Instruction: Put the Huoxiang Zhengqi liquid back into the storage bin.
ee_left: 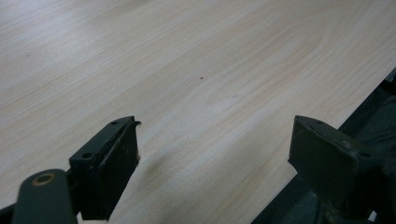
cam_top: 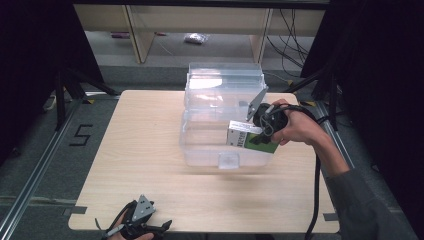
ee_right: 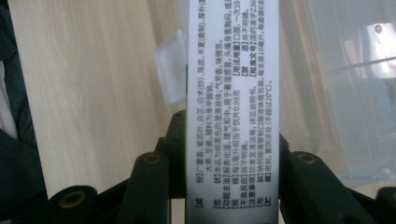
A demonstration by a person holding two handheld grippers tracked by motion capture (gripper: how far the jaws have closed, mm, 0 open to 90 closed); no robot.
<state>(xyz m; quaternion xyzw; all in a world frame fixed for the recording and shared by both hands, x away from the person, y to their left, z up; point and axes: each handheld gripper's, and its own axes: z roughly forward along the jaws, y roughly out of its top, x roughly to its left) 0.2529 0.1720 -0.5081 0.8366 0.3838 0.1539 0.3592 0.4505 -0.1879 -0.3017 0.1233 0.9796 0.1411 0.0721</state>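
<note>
Clear plastic bin (cam_top: pixel 210 145) receives a green-and-white box (cam_top: pixel 250 139), clamped by the right gripper (cam_top: pixel 261 122) over its near-right corner; next, lowering and release. The left gripper (cam_top: pixel 142 225), jaws wide, idles nearer the person.

I'm working in what looks like a lab recording bay. Black curtains (cam_top: pixel 30 60) flank the wooden table (cam_top: pixel 145 150), floor rails (cam_top: pixel 35 170) with a taped "5" (cam_top: pixel 81 135) run left of it, cables (cam_top: pixel 292 40) behind.

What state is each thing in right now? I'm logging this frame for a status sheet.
Clear plastic bin: lid open, tipped back.
Green and white box: held over the bin's right side.
Right gripper: shut on the box.
Left gripper: open, holding nothing, over the table.
</note>
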